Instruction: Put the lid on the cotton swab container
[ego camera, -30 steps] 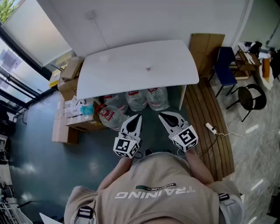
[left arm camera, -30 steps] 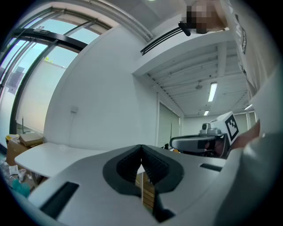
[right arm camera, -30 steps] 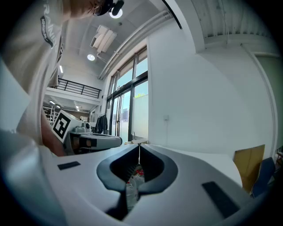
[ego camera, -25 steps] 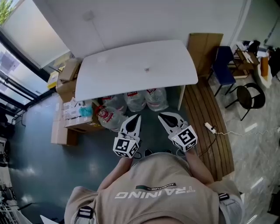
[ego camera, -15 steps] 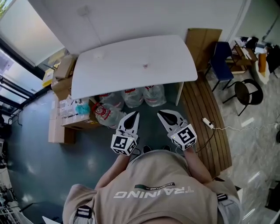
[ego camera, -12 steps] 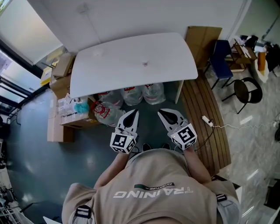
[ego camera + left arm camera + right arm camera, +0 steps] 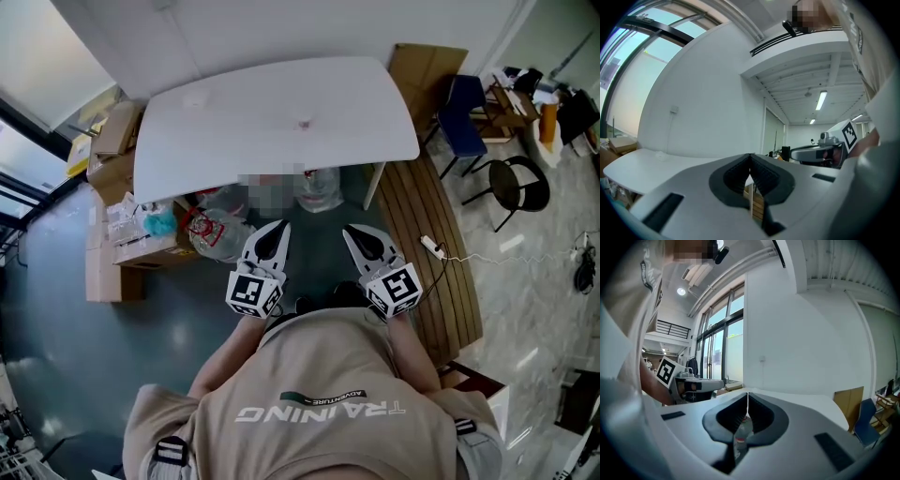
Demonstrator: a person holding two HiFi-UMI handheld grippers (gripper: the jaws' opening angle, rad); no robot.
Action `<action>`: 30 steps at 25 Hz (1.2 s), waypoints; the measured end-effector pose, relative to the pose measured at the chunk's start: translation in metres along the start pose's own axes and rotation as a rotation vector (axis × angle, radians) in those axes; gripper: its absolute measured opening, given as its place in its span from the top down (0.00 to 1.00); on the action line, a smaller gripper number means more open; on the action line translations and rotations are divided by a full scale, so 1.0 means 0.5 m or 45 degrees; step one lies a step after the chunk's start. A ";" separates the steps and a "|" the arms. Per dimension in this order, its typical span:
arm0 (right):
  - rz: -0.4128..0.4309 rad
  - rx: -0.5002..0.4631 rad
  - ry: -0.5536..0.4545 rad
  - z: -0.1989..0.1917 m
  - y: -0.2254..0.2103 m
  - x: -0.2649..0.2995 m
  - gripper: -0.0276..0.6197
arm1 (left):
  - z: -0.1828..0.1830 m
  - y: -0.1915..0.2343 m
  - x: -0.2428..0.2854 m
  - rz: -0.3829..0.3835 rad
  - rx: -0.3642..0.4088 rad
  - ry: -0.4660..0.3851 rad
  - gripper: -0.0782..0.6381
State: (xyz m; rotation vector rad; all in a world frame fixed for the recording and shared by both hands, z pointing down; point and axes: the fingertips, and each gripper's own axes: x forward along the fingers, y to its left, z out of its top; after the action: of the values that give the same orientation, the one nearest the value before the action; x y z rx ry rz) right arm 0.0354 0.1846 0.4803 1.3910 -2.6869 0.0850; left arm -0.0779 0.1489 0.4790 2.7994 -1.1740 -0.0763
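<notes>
Head view looks steeply down on a dark floor (image 7: pixel 56 356) with a white counter (image 7: pixel 244 131) standing ahead of us against the wall. Cardboard boxes (image 7: pixel 111 155) sit at its left end and a water bottle (image 7: pixel 319 190) is stowed beneath it. Our own torso fills the lower part of the view, and we hold both grippers out in front of it over the floor, short of the counter's near edge.

In the left gripper view, the left gripper (image 7: pixel 279 226) has its jaws pressed together at the tips with nothing between them. The right gripper (image 7: pixel 349 231) is the same in the right gripper view: tips meeting, nothing held.

What matters for the coming move is that everything we need lies forward of and well apart from both grippers, up on the counter. A pinkish speck (image 7: pixel 303 123) rests near the counter's middle. It falls roughly between the lines of the two grippers, a little closer to the left one's. A pale spot (image 7: pixel 194 98) shows faintly toward the far left corner.

Both are too small for us to say which is the cotton swab container and which the lid, or how either lies. We judge the task not yet begun: we must first close the gap to the counter.
</notes>
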 end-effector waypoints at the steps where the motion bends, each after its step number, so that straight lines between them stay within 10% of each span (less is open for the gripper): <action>1: -0.002 -0.003 0.001 0.001 -0.004 0.006 0.92 | 0.000 0.004 0.002 0.000 -0.003 0.001 0.87; 30: 0.292 0.010 0.071 -0.061 -0.270 0.219 0.92 | -0.073 0.119 0.296 0.198 -0.040 0.134 0.87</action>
State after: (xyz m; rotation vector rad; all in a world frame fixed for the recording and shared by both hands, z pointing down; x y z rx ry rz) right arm 0.0853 0.0210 0.5241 1.0598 -2.7895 0.1516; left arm -0.0130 0.0047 0.5214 2.6387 -1.3469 0.0638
